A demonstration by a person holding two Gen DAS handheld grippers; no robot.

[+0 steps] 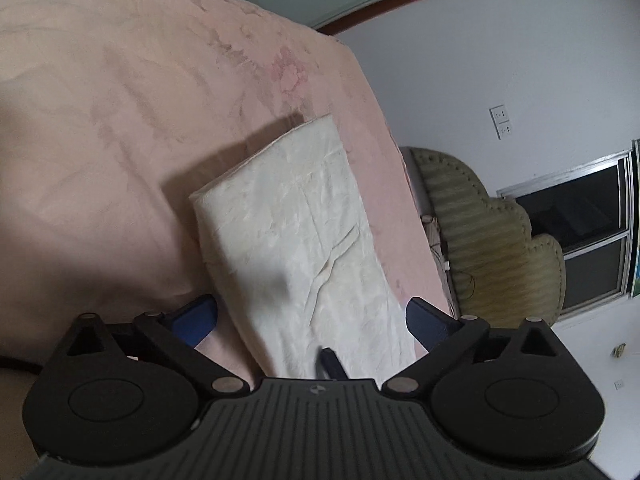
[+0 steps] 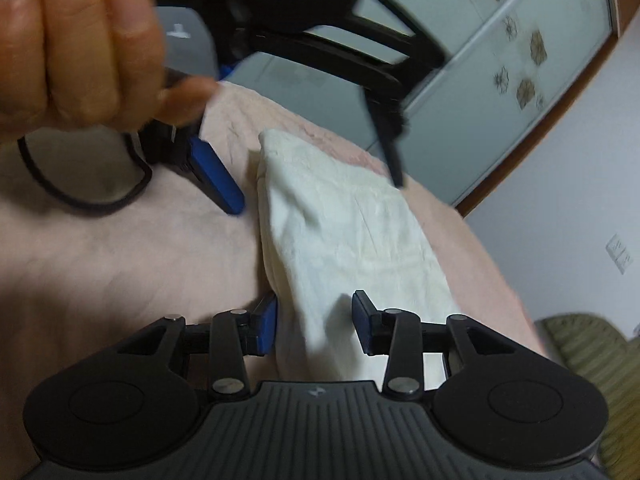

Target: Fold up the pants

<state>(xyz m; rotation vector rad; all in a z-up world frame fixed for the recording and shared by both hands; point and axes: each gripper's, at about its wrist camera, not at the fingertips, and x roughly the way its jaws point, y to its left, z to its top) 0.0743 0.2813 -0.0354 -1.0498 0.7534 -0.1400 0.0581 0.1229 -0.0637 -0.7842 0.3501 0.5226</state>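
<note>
The cream-white pants (image 1: 304, 236) lie folded into a narrow rectangle on the pink bedspread (image 1: 120, 120). My left gripper (image 1: 312, 316) is open wide, its blue fingers straddling the near end of the pants without holding them. In the right wrist view the pants (image 2: 340, 232) run away from my right gripper (image 2: 314, 320), which is open with its blue pads on either side of the near end. The left gripper's blue finger (image 2: 216, 176) and the person's hand (image 2: 80, 40) show at the upper left there, beside the far end of the pants.
The bed edge (image 1: 400, 184) drops off at the right, with an olive padded headboard (image 1: 492, 240) beyond it. A white wall with sockets (image 1: 500, 120) and a dark window (image 1: 580, 224) stand behind. A black cable (image 2: 80, 196) loops on the bedspread.
</note>
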